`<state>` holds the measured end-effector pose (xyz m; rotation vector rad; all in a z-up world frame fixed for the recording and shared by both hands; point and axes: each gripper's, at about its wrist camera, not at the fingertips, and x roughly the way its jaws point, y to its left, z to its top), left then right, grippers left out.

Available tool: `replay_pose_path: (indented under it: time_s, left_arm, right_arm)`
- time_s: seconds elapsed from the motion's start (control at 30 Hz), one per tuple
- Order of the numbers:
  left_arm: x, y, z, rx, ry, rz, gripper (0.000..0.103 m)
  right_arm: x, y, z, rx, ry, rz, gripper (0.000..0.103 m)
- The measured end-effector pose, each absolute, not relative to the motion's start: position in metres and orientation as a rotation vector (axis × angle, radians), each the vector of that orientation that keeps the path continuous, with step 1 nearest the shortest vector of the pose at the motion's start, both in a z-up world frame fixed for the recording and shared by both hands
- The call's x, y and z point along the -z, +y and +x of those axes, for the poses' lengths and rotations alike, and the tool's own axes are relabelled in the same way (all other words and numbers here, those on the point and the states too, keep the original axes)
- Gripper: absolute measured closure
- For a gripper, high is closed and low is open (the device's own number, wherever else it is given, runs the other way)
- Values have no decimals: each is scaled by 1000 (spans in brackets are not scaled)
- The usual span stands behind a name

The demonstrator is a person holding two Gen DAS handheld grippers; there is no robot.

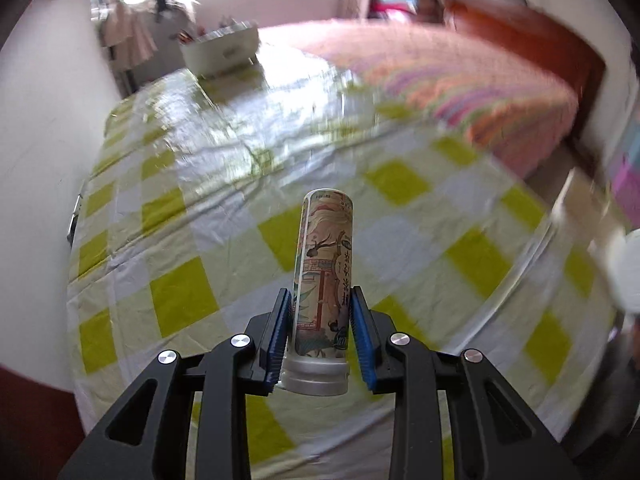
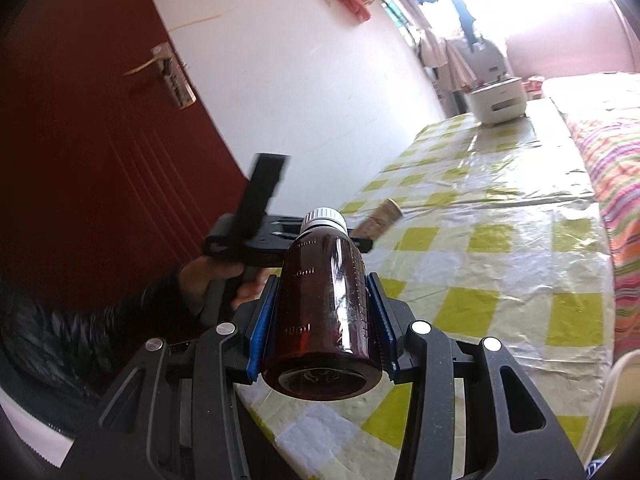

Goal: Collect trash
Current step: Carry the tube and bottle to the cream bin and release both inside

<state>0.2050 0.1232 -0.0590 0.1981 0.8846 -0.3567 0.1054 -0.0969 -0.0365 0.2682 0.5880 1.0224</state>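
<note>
Both pieces of trash are already picked up. The left tool [image 1: 320, 320] pinches a tall printed can [image 1: 323, 276] between its blue pads, the can pointing away from the camera with its silver end nearest, lifted above the checked cloth on the bench [image 1: 180, 240]. The right tool [image 2: 320, 312] pinches a brown medicine bottle [image 2: 324, 312] by its sides, white cap [image 2: 324, 220] pointing far, bottom near the camera, held over the near left corner of the bench. In the right view the left tool and its can show just beyond the bottle. No bin shows clearly in either view, so dropping both items off looks like what is left. A white appliance [image 2: 496, 100] sits at the far end.
</note>
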Motion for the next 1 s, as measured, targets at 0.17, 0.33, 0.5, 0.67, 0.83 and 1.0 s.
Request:
replay_pose_path:
  time_s: [0.17, 0.33, 0.5, 0.67, 0.83, 1.0]
  left_arm:
    - [32, 110, 185, 350, 770, 79, 74]
    - [9, 88, 162, 357, 681, -34, 74]
    - [2, 69, 148, 370, 629, -84, 74]
    - [8, 59, 147, 370, 622, -97, 74]
    - [8, 49, 144, 372, 614, -88, 74]
    - [11, 39, 142, 397, 623, -88, 74]
  right_arm:
    - [33, -116, 102, -955, 551, 302, 61]
    - [33, -138, 99, -888, 521, 337, 61]
    - [34, -149, 94, -829, 505, 348, 61]
    - [39, -155, 88, -768, 509, 323, 61]
    - [41, -171, 81, -703, 498, 326, 61]
    - [37, -184, 70, -652, 481, 337, 61]
